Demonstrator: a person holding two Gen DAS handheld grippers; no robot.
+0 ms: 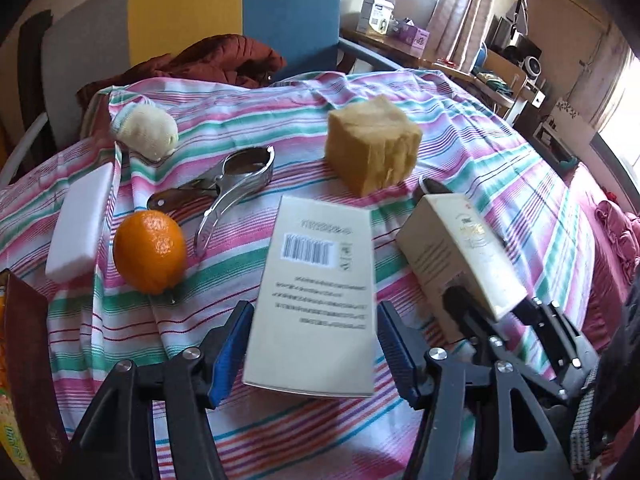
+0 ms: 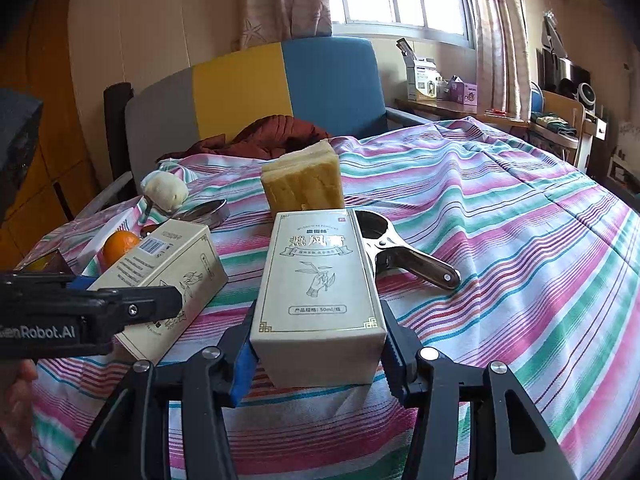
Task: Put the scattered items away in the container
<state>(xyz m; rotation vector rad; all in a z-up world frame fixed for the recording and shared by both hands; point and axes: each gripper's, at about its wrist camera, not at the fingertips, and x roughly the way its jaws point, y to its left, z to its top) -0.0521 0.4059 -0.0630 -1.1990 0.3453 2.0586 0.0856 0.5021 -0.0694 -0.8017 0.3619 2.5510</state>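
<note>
My left gripper [image 1: 314, 344] is shut on a cream box with a barcode [image 1: 316, 296], held above the striped cloth. My right gripper [image 2: 318, 346] is shut on a second cream box with a hand drawing [image 2: 318, 300]. That box also shows at the right of the left wrist view [image 1: 460, 252], and the barcode box at the left of the right wrist view [image 2: 168, 276]. On the cloth lie an orange [image 1: 150, 250], a white block [image 1: 82, 226], a metal squeezer [image 1: 240, 180], a rolled sock [image 1: 150, 130] and a yellow sponge [image 1: 372, 144].
A cardboard container edge [image 1: 24, 360] shows at the far left. A second metal tool [image 2: 404, 252] lies right of my right box. A rust-coloured jacket [image 1: 208, 60] lies by the headboard [image 1: 240, 8]. Shelves and boxes [image 1: 384, 12] stand beyond the bed.
</note>
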